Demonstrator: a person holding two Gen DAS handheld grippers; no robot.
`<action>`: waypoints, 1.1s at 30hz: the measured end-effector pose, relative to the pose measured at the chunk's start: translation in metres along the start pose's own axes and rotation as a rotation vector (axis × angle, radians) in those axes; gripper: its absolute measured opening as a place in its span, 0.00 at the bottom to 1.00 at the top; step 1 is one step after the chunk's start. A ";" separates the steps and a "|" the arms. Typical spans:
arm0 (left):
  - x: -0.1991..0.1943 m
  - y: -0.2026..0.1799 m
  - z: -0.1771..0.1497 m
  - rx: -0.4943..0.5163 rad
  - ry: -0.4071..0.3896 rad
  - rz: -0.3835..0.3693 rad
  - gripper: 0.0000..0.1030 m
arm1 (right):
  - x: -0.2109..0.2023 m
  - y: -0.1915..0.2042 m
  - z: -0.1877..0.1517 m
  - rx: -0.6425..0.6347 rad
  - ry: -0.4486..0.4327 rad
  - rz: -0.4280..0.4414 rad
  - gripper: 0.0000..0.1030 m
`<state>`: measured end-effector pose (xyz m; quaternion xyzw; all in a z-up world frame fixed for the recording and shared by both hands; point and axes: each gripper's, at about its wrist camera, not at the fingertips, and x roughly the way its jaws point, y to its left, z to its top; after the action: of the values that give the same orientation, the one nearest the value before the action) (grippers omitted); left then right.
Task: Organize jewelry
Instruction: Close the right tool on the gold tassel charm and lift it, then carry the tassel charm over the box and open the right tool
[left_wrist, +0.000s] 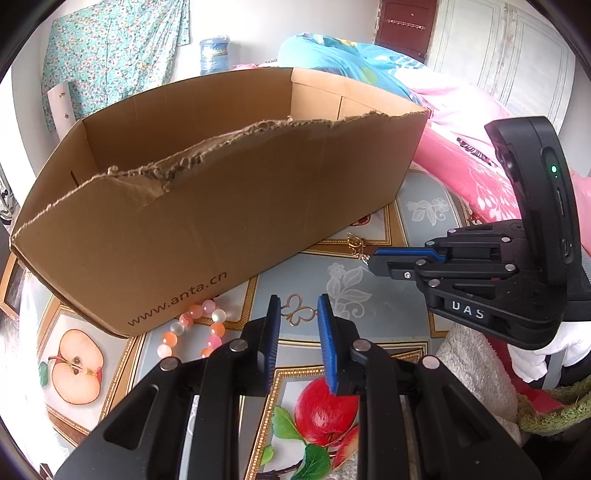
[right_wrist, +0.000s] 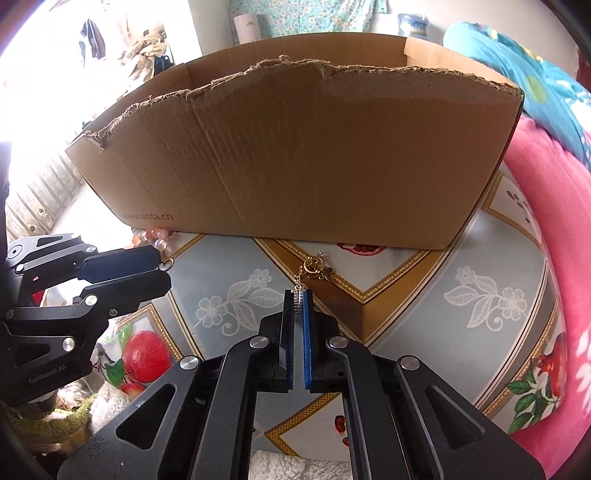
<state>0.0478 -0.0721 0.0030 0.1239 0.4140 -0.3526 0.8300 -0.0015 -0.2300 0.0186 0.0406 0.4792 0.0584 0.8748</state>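
Fruit-printed cloth covers the tabletop (left_wrist: 369, 295), where a torn cardboard box (left_wrist: 229, 206) stands. Just beside its near left corner lies a pink bead bracelet (left_wrist: 195, 328). Right of it, the left tool (left_wrist: 298, 314) holds its fingers apart around a rose-gold butterfly ring (left_wrist: 297, 309). Farther right, the right tool (right_wrist: 297, 298) is clamped on a gold charm chain (right_wrist: 314, 267) lying before the box.

left gripper (left_wrist: 298, 308) jaws apart, low over surface; right gripper (right_wrist: 297, 295) jaws nearly closed, pinching.
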 end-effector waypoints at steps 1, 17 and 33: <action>0.000 0.000 0.000 -0.001 0.000 -0.001 0.19 | -0.003 -0.002 -0.002 0.008 -0.001 0.012 0.02; -0.028 -0.011 0.004 0.037 -0.074 0.020 0.19 | -0.080 -0.044 0.006 0.147 -0.215 0.271 0.02; -0.076 0.003 0.092 0.062 -0.236 0.022 0.19 | -0.089 -0.013 0.092 0.010 -0.360 0.331 0.02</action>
<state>0.0743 -0.0791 0.1195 0.1118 0.3008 -0.3681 0.8727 0.0296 -0.2572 0.1412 0.1325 0.3027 0.1906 0.9244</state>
